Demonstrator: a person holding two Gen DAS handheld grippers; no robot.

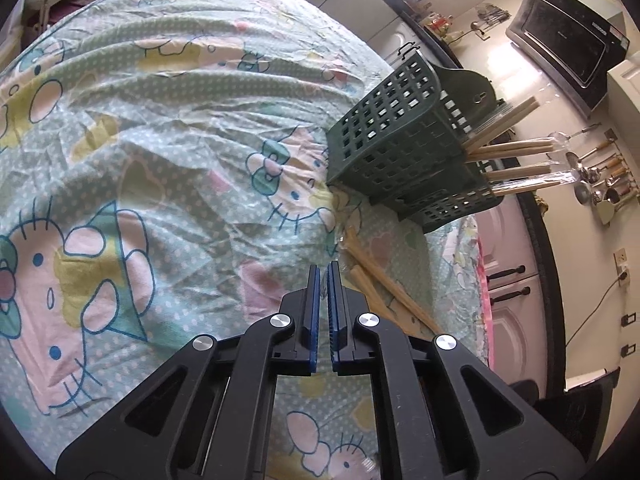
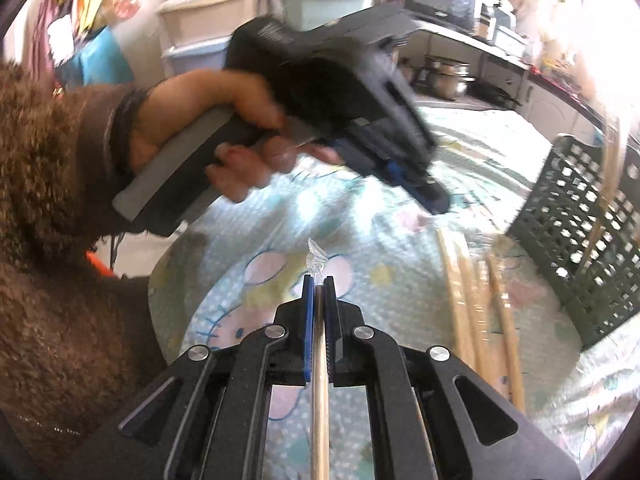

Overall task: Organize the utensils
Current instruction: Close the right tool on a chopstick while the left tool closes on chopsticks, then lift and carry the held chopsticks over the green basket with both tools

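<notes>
A dark green perforated utensil basket (image 1: 404,148) stands on the cartoon-print tablecloth (image 1: 160,128), with several wooden chopsticks (image 1: 516,148) in clear wrap sticking out of it. More wrapped chopsticks (image 1: 384,292) lie on the cloth just right of my left gripper (image 1: 324,270), which is shut and empty above the cloth. My right gripper (image 2: 319,280) is shut on a wrapped wooden chopstick (image 2: 320,400) that runs back between its jaws. The basket (image 2: 580,240) is at the right in the right wrist view, with loose chopsticks (image 2: 476,320) beside it.
The person's hand holds the left gripper (image 2: 344,92) above the cloth in the right wrist view. A kitchen counter with a microwave (image 1: 568,36) and hanging ladles (image 1: 600,180) lies beyond the table edge. Storage bins (image 2: 208,20) stand behind.
</notes>
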